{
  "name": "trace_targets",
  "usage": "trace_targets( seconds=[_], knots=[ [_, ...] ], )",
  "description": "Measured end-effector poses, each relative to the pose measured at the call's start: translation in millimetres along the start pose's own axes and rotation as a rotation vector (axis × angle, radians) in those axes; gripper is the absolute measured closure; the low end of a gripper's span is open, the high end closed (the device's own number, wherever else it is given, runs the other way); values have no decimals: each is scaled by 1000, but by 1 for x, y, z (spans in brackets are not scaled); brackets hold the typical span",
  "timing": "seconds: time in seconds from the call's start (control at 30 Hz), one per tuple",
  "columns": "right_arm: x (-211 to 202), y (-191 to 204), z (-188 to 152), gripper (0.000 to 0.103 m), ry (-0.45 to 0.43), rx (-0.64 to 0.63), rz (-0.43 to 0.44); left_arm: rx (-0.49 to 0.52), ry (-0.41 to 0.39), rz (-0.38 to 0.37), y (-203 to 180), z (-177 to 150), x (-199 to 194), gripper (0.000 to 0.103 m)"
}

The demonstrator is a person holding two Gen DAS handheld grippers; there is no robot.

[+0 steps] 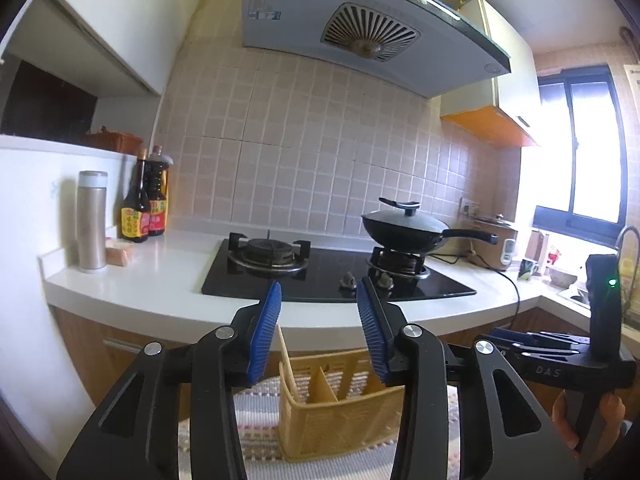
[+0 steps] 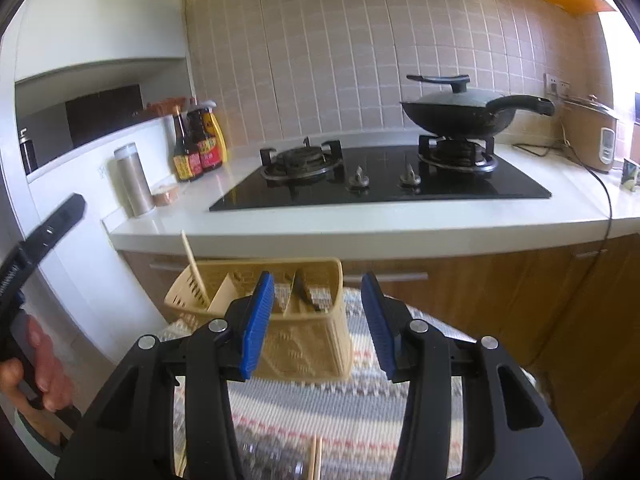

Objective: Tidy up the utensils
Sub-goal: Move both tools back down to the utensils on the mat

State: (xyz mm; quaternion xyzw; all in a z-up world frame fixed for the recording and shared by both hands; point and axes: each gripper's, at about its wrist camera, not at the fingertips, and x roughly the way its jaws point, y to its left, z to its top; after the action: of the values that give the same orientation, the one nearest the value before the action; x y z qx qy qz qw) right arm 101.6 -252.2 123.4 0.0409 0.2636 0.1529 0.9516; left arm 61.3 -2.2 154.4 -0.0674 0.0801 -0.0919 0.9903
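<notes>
Progress, judged from both wrist views: partly done. Going left to right in the right wrist view, the beige slotted utensil basket (image 2: 304, 344) stands on a striped woven mat (image 2: 340, 420). Its left compartment holds one pale chopstick (image 2: 195, 268) leaning upright, and a dark-handled utensil (image 2: 306, 292) rests tilted in a compartment further right; what kind it is I cannot tell. Remaining work: a pair of wooden chopsticks (image 2: 315, 458) lies on the mat at the bottom edge, outside the basket, beside something clear and blurred that I cannot identify. Left tool (image 1: 318, 312): blue pads spread partway, nothing between them, touching nothing; it sits above the basket (image 1: 344, 412), pointing toward the stove (image 1: 340, 276). Right tool (image 2: 318, 312): likewise partly spread and empty, the basket visible through the gap but not contacted. Judgement: both tools are free, and the loose chopsticks near the right tool are the likely next pick.
</notes>
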Motion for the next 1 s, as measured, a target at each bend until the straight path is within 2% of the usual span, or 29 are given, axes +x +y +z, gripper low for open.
trace_targets(
  seconds=[0.1, 0.2, 0.33, 0.43, 0.47, 0.53, 0.6, 0.63, 0.77, 0.87, 1.0],
  knots=[
    [-10, 4, -4, 61, 88, -12, 5, -7, 48, -15, -1, 4, -16, 61],
    [-11, 9, -14, 61, 188, -26, 5, -34, 141, -44, 3, -1, -25, 60],
    [3, 11, -44, 61, 397, -40, 5, -77, 380, -85, 11, -30, -17, 60],
    [17, 10, -69, 61, 522, -37, 29, -112, 610, -100, 21, -72, -3, 60],
    [23, 9, -79, 61, 566, -37, 31, -113, 665, -96, 24, -84, 1, 60],
    [31, 7, -95, 61, 619, -31, 31, -95, 794, -78, 27, -118, 10, 62],
    [40, 4, -109, 61, 671, -17, 34, -88, 884, -66, 31, -143, 17, 63],
    [44, 1, -115, 61, 695, -5, 39, -85, 936, -64, 33, -158, 19, 68],
    [53, -6, -127, 66, 746, 27, 51, -58, 1012, -60, 34, -189, 23, 72],
    [55, -9, -133, 67, 761, 39, 51, -48, 1008, -78, 35, -195, 24, 72],
    [60, -12, -133, 69, 765, 41, 37, 1, 1008, -48, 30, -196, 27, 72]
  ],
)
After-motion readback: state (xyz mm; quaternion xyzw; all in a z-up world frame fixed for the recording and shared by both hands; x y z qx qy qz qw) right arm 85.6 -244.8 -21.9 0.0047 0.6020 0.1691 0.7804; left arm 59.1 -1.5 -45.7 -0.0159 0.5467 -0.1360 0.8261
